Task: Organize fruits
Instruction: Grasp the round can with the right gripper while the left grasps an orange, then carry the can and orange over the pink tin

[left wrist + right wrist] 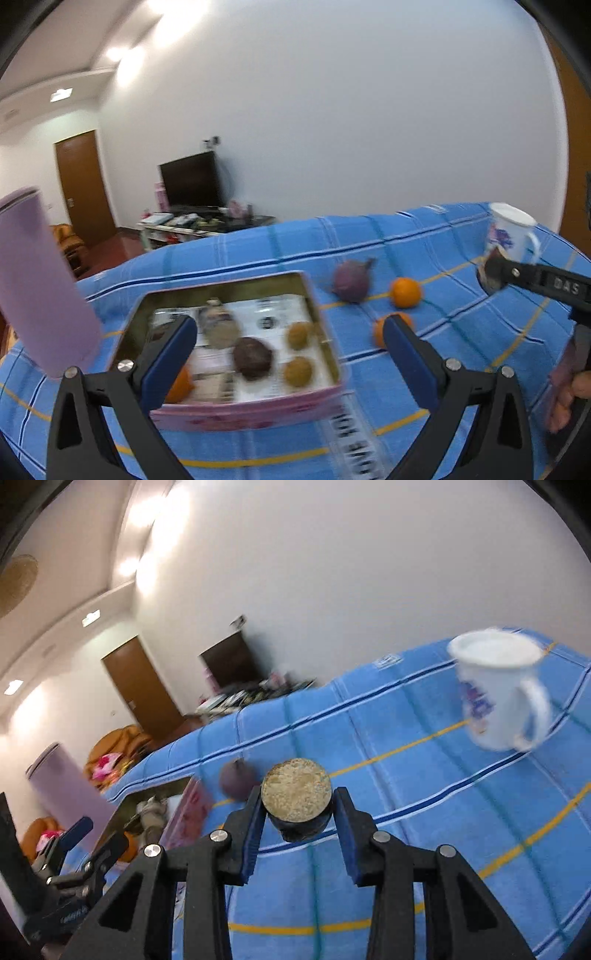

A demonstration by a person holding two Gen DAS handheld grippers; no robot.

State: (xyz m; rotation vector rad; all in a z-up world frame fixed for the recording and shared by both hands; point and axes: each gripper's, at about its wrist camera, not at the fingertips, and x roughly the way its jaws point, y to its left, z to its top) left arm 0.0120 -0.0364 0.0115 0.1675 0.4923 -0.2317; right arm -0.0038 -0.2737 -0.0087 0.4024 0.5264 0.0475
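My right gripper [297,805] is shut on a dark round fruit [295,794] with a tan cut face, held above the blue cloth. In the left wrist view, that right gripper [491,273] shows at the far right, in front of the mug. My left gripper [290,325] stands open and empty above a pink tin box [319,314]. The box holds an orange [179,384], a dark brown fruit [253,358], two green-brown fruits [299,334] and a greyish piece [218,325]. On the cloth lie a purple fruit [351,280] and two oranges [405,292].
A white mug [498,694] with a blue print stands at the back right of the blue checked cloth [406,849]. A tall lilac cylinder [40,288] stands left of the box. A hand [569,398] shows at the right edge. Beyond the table are a dark screen and a brown door.
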